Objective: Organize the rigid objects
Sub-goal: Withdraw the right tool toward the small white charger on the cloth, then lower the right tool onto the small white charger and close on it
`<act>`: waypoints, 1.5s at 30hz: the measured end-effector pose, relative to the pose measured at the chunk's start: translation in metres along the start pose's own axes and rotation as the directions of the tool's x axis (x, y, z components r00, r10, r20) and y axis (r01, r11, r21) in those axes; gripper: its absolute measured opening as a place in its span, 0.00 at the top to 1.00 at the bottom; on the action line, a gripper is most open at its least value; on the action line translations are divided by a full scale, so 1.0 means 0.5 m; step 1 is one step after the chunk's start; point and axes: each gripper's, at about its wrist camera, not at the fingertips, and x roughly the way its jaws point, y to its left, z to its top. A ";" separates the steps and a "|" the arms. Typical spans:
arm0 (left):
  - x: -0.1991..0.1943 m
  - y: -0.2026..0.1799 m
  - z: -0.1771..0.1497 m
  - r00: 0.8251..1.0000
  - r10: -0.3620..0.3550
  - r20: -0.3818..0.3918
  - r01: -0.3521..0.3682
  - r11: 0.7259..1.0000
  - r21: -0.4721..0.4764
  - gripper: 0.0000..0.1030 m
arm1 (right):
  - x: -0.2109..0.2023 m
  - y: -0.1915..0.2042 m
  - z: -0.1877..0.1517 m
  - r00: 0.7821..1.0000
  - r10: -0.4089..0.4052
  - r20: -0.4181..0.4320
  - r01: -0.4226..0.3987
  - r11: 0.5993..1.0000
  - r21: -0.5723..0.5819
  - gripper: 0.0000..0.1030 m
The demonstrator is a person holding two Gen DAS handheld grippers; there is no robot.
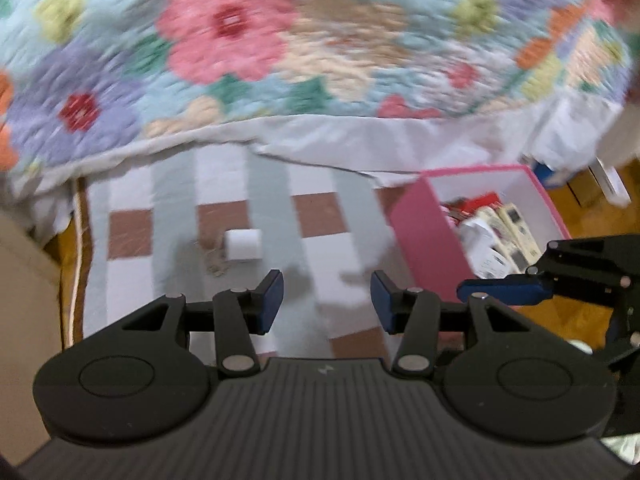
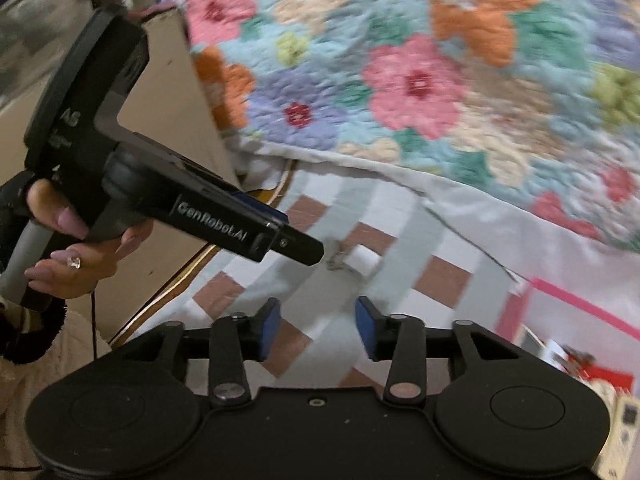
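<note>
A small white cylinder (image 1: 242, 245), seemingly a roll of tape or tissue, lies on its side on a checked rug (image 1: 176, 208) of white, grey-green and brown squares. In the left wrist view it sits at about eleven o'clock from the left gripper (image 1: 327, 300), well apart from it. Its long axis runs roughly left to right there, one flat end facing left; blur hides any finer detail. A small pale scrap (image 1: 214, 262) lies just beside it at seven o'clock.

At two o'clock from the roll stands a pink box (image 1: 424, 240), open-topped, holding remote-like devices and red packaging. A floral quilt (image 1: 240, 40) hangs over the bed edge at twelve o'clock. Nothing lies between the roll and either gripper.

The left gripper has its blue pads parted midway, with nothing between them. The right gripper (image 2: 318, 328) is likewise partly spread and empty. In the right wrist view a hand (image 2: 80, 248) grips the left tool's handle at nine o'clock.
</note>
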 end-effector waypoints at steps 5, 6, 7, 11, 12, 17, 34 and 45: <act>0.054 0.072 -0.023 0.993 0.111 0.028 -0.111 0.994 -0.008 0.53 | 0.101 0.018 0.005 1.000 -0.018 0.002 0.018 0.996 -0.087 0.38; 0.066 0.086 -0.027 0.993 0.112 0.029 -0.111 0.994 -0.017 0.53 | 0.123 0.017 0.004 1.000 -0.018 -0.006 0.017 0.995 -0.095 0.38; 0.082 0.101 -0.033 0.994 0.105 0.024 -0.105 0.994 -0.029 0.53 | 0.143 0.015 0.003 1.000 -0.019 -0.009 0.019 0.995 -0.094 0.38; 0.146 0.141 -0.051 0.998 0.061 0.028 -0.060 0.997 -0.051 0.54 | 0.225 -0.001 -0.013 0.999 -0.035 0.037 0.038 0.996 -0.083 0.34; 0.162 0.147 -0.055 0.998 0.057 0.041 -0.055 0.997 -0.051 0.55 | 0.247 -0.005 -0.019 0.997 -0.054 0.058 0.059 0.994 -0.089 0.34; 0.254 0.165 -0.074 0.996 0.057 0.075 -0.054 0.998 -0.045 0.55 | 0.361 -0.039 -0.046 0.985 -0.151 0.086 0.161 0.979 -0.124 0.33; 0.338 0.195 -0.101 0.984 0.009 0.176 0.021 0.985 -0.169 0.70 | 0.466 -0.082 -0.071 0.987 -0.127 0.101 0.133 0.990 -0.055 0.35; 0.331 0.204 -0.107 0.988 -0.091 0.122 0.115 0.970 -0.213 0.72 | 0.457 -0.067 -0.082 0.986 -0.134 0.096 0.137 0.990 -0.027 0.43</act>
